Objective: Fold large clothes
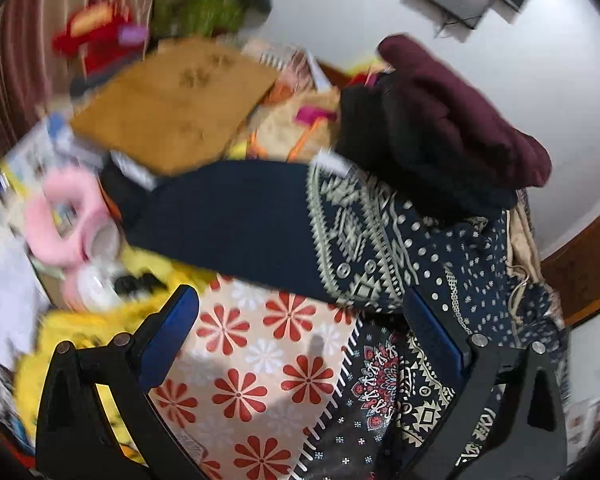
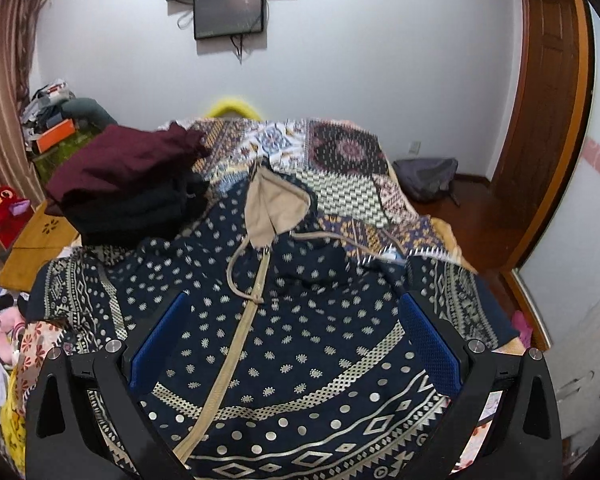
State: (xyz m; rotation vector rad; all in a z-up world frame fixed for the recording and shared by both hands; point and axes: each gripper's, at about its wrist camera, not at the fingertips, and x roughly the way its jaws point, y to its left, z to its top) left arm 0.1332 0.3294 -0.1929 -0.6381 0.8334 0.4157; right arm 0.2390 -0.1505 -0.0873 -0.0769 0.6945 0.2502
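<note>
**Both hand-held grippers open above the navy patterned garment**

The right hand-held gripper [image 2: 294, 344] has its blue-padded fingers [image 2: 160, 344] spread wide with nothing between them. It hangs over the navy patterned garment [image 2: 300, 360], which fills the space under and between the fingers. A beige zipper band [image 2: 236, 352] runs up the middle of the cloth, between the two fingers, toward a beige-lined hood [image 2: 276, 204] lying farther out.

The left hand-held gripper [image 1: 300, 336] is also wide open and holds nothing. Beneath it lies a floral sheet [image 1: 256, 364] with red and white flowers; the garment's dark sleeve [image 1: 236, 220] stretches across just beyond the fingertips, and its patterned edge sits close by the right-side finger [image 1: 432, 332].

The garment lies spread on a bed covered by a patchwork blanket [image 2: 340, 168]. To the left of the hood, a stack of folded clothes [image 2: 128, 184], maroon on top of black, rests at the garment's upper corner. The bed's right edge drops to a wooden floor [image 2: 472, 208], with a white wall [image 2: 380, 60] beyond. The left side is crowded with a brown mat [image 1: 172, 108], yellow fabric [image 1: 80, 332] and toys, blurred in the left wrist view.
</note>
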